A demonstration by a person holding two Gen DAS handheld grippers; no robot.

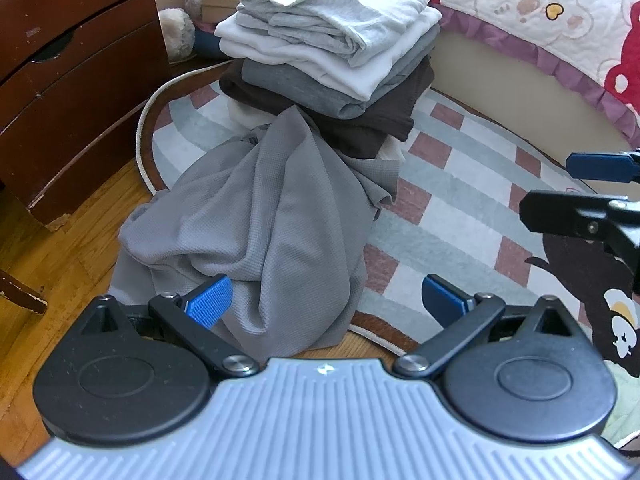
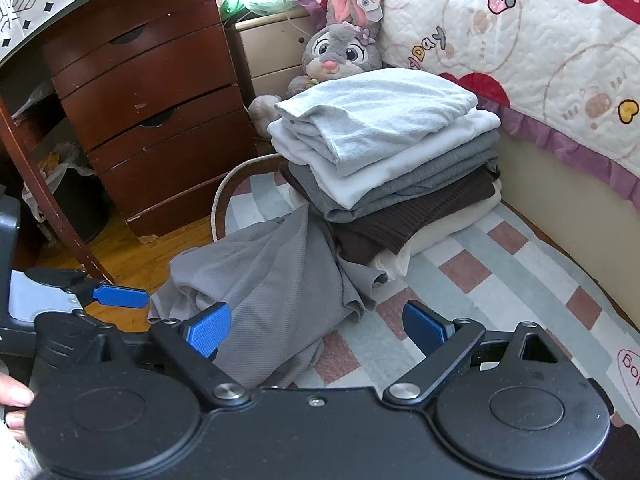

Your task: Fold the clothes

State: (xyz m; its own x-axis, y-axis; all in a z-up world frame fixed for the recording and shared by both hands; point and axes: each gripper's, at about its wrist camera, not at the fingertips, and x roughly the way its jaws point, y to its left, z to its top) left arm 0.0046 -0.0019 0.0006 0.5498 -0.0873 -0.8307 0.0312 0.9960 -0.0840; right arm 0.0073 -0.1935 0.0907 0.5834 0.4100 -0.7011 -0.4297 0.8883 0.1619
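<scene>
Beside the folded stack [image 2: 384, 152], crumpled grey garment [image 1: 256, 220].

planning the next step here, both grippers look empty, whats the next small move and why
Probably lower the left gripper onto the crumpled grey waffle-knit garment and pinch an edge. It lies unfolded on the checked rug beside the stack of folded clothes; both grippers' jaws are open and empty.

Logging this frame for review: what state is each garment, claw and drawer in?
Left claw: open, empty, over the grey shirt.
Right claw: open, empty.
Grey shirt: unfolded, crumpled on the rug, leaning against the stack.
Clothes stack: folded, piled on the rug beside the bed.
Dresser drawers: shut.
Plush rabbit: sitting upright behind the stack.
</scene>
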